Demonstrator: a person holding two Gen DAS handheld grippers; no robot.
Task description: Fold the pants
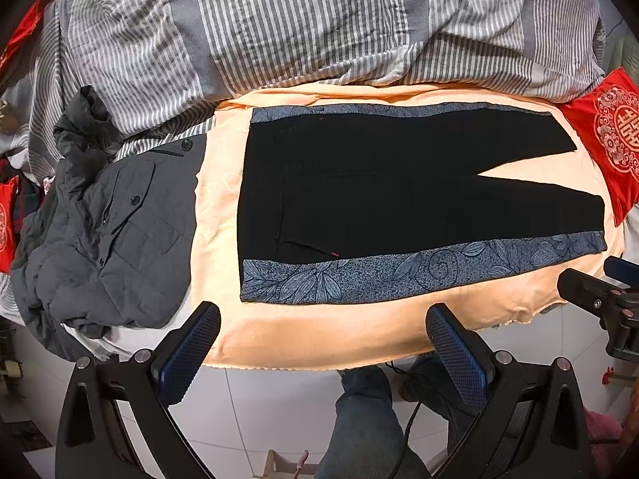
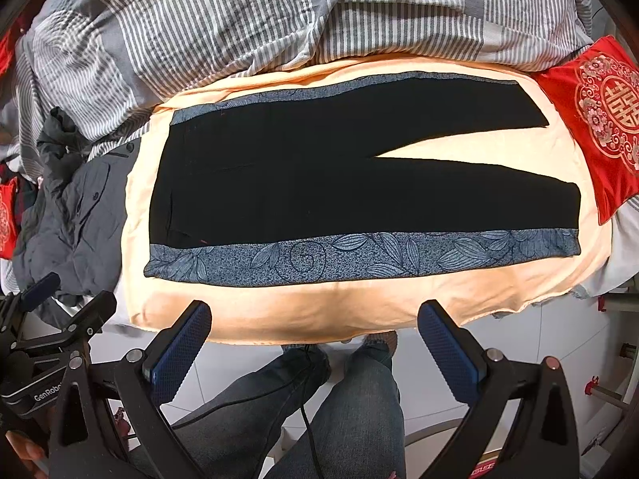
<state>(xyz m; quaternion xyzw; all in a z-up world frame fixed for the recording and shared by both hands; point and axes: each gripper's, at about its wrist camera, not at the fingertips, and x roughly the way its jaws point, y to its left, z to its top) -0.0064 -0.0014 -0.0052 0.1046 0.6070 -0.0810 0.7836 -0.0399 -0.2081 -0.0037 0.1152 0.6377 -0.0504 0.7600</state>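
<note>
Black pants [image 1: 379,191] with blue leaf-patterned side stripes lie flat on a peach sheet [image 1: 319,339], waist to the left, the two legs spread apart to the right. They also show in the right wrist view [image 2: 319,187]. My left gripper [image 1: 323,319] is open and empty, held above the sheet's near edge in front of the waist end. My right gripper [image 2: 315,315] is open and empty, held above the near edge in front of the pants' middle. Part of the right gripper's body [image 1: 599,299] shows at the right of the left wrist view.
A grey jacket [image 1: 100,231] lies crumpled left of the pants. A striped grey duvet [image 1: 279,28] is bunched behind them. A red embroidered cushion [image 1: 607,139] sits at the right. The person's jeans legs [image 2: 339,399] and a black cable stand on white floor tiles below.
</note>
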